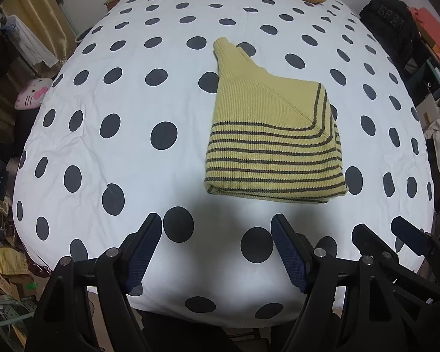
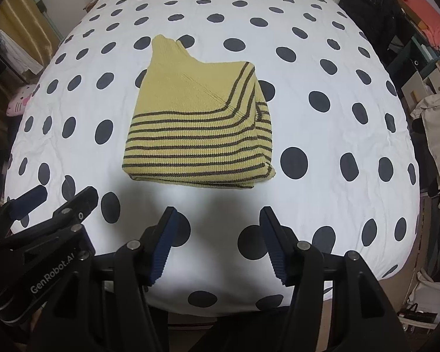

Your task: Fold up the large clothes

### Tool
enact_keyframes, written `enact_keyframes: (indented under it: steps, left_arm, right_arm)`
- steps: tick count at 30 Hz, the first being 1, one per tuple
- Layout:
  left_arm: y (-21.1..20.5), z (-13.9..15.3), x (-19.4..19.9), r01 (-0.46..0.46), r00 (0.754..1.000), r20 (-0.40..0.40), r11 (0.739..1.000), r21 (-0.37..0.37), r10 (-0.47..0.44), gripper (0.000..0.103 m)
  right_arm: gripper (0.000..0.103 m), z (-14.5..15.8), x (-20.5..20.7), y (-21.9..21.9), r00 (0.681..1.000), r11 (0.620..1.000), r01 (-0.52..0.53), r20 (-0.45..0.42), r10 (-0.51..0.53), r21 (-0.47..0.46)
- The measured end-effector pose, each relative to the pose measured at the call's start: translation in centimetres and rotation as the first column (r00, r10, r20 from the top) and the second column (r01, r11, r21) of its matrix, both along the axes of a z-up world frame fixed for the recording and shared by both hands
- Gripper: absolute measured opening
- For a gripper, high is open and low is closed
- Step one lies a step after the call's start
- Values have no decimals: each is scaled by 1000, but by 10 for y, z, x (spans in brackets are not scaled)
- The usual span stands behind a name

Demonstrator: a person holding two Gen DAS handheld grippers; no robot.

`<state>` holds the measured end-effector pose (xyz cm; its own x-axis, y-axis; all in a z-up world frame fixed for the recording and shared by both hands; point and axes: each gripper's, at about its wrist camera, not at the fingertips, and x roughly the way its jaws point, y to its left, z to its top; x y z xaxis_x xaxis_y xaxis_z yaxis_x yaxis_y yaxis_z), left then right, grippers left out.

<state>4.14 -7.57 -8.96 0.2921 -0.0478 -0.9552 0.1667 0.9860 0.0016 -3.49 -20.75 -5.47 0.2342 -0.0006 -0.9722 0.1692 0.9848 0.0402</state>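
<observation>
The ribbed yellow sweater lies folded on the dotted sheet, its lower layers hidden. The left gripper and the right gripper are both apart and empty.

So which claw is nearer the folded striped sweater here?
Right, though only slightly. The right claw hovers open just short of the sweater's near folded edge, roughly centred on it. The left claw sits open beside it, off toward the sweater's left corner.
</observation>
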Motion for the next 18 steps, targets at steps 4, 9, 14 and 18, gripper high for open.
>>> enact_keyframes:
  steps: [4, 9, 14, 18]
  left_arm:
    - [1, -2, 7, -10, 1000, -7, 1000, 3, 10, 77]
    - [2, -6, 15, -21, 999, -24, 1000, 8, 21, 77]
    - [2, -8, 28, -34, 999, -38, 999, 4, 34, 77]
    - [2, -12, 35, -31, 998, -48, 999, 8, 31, 78]
  right_arm:
    - [59, -1, 4, 4, 1000, 1000, -12, -2, 12, -3]
    - [59, -5, 11, 6, 1000, 1000, -18, -12, 19, 7]
    - [59, -6, 23, 7, 999, 999, -34, -14, 34, 7]
    - [59, -6, 31, 10, 999, 999, -42, -13, 42, 2]
